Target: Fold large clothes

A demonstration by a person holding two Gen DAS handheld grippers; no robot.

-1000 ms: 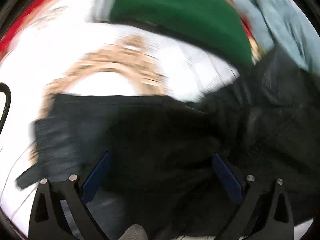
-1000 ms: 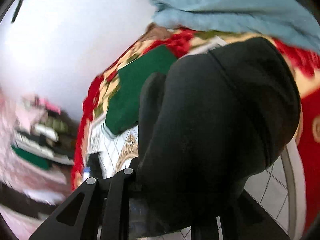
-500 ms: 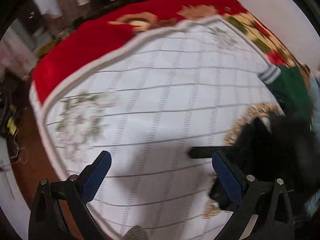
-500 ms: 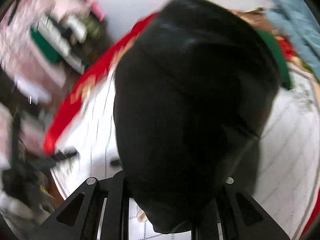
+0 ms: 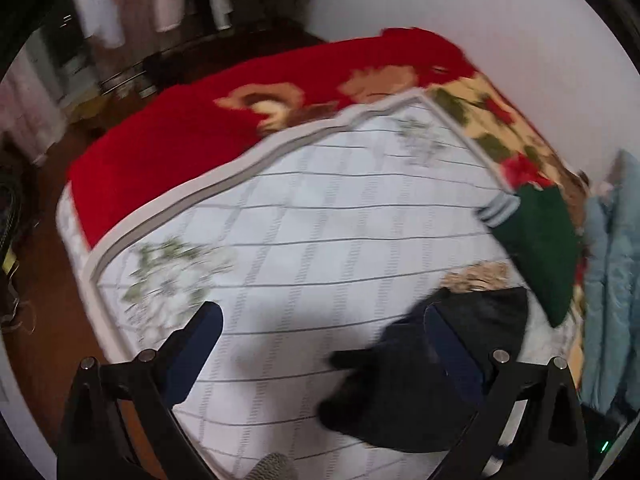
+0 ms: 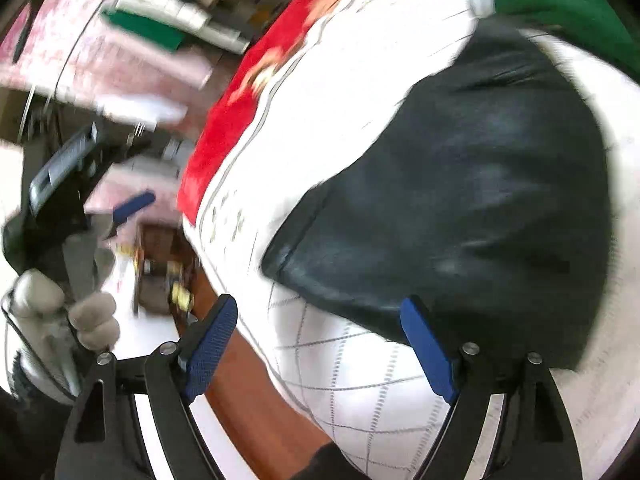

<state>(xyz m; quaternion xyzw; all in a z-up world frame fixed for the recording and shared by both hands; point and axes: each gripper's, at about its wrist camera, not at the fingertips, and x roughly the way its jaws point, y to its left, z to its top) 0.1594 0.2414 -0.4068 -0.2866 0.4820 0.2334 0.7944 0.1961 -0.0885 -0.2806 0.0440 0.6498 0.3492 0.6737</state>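
Note:
A black garment point(image 5: 412, 380) lies bunched on the white quilted bed cover point(image 5: 320, 240), at the lower right of the left wrist view. My left gripper point(image 5: 320, 344) is open and empty above the cover, its right finger over the garment's edge. In the right wrist view the black garment point(image 6: 460, 208) lies spread on the cover point(image 6: 340, 120). My right gripper point(image 6: 320, 344) is open and empty just in front of it, near the bed's edge.
A green garment with a striped cuff point(image 5: 536, 240) and a light blue garment point(image 5: 612, 280) lie at the right. A red floral blanket point(image 5: 192, 132) covers the far side. The wooden floor point(image 5: 48, 320) and hanging clothes point(image 5: 160, 0) lie beyond the bed. My gloved left hand point(image 6: 60, 320) shows at the left.
My right gripper has let go of the black garment, which now lies on the cover. My left gripper has swung away from the garment toward the bare cover.

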